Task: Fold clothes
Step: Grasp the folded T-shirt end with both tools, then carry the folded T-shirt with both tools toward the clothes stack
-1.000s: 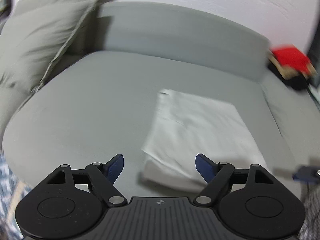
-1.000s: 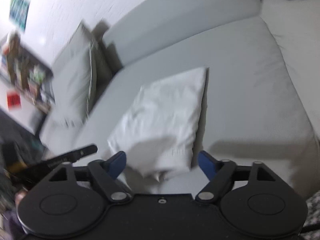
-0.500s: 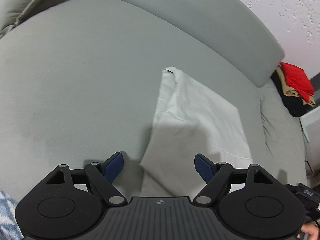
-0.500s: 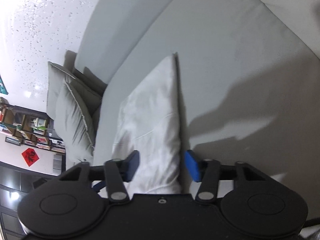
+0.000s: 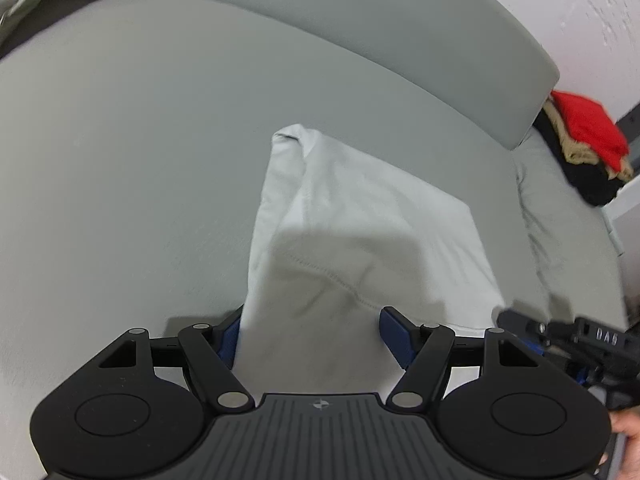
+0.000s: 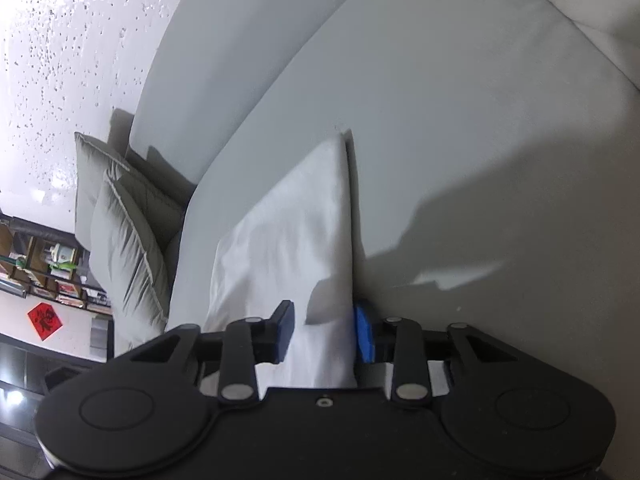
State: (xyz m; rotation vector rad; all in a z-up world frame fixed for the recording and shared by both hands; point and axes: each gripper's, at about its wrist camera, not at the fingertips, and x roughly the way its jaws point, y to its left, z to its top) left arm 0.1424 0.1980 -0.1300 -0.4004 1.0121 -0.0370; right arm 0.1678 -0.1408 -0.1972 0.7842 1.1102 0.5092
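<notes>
Folded white cotton garment point(image 5: 360, 240) lying flat on the seat of a pale grey fabric sofa point(image 5: 120, 160), near its front edge and well clear of the curved grey backrest point(image 5: 360, 32); near corners of the cloth reaching in under both claws.

Left gripper point(image 5: 310, 338) tilted down over the garment's near left corner, jaws fairly wide and closing, blue pads point(image 5: 394, 334) either side of the fabric; cloth lying between them, not yet pinched.

Right gripper point(image 6: 325, 332) at the garment's near right edge, jaws narrow and closing, blue pad point(image 6: 363, 334) against the folded edge and the dark pad close on the other side; firm pinch or not, impossible to tell; seen too at the right edge of the left wrist view, a bare hand point(image 5: 628, 438) behind it.

Two grey-green piped cushions point(image 6: 124, 248) propped at the sofa's left end; heap of red, tan and black clothes point(image 5: 588, 148) at its right end, beyond the backrest.
</notes>
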